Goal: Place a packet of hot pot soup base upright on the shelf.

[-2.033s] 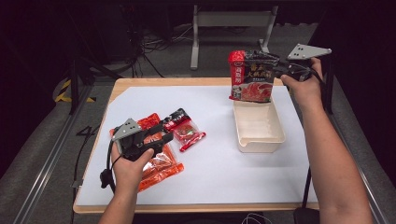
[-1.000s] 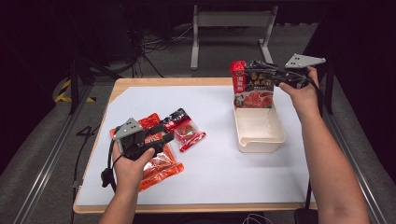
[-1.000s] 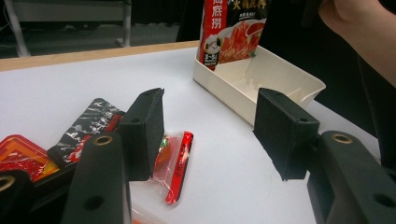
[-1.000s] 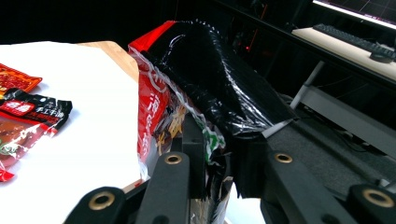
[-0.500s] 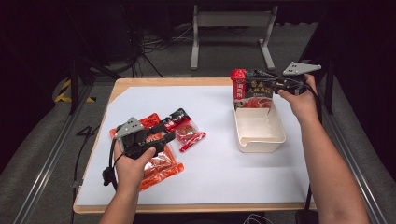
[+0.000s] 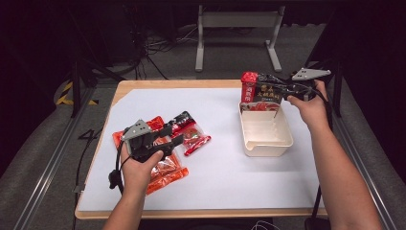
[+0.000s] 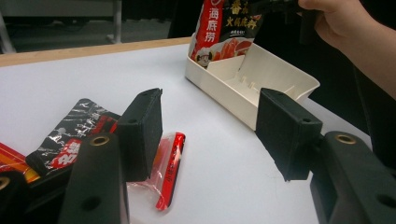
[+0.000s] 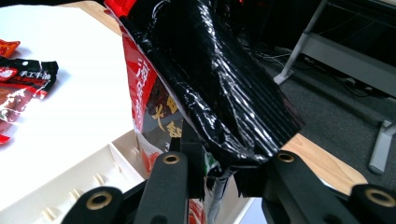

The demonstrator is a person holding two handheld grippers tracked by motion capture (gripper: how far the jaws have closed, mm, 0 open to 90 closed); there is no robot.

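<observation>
White table mat [image 6: 230, 167], cream tray [image 6: 266, 133] at its right edge. Right gripper [image 6: 281, 91] has been sinking since two seconds back, jaws clamping a red-and-black sauce pouch [image 6: 256, 93]; pouch bottom now dipping into the tray's far end, so placing is nearly done. Tray otherwise empty. Left gripper [image 6: 173, 134] hovering half-wide, gripping nothing, over loose seasoning packets [image 6: 189, 134].

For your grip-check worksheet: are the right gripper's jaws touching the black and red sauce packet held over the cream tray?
Touching. The right gripper view shows the right gripper with both jaws pressed on the packet, creasing its edge.
</observation>
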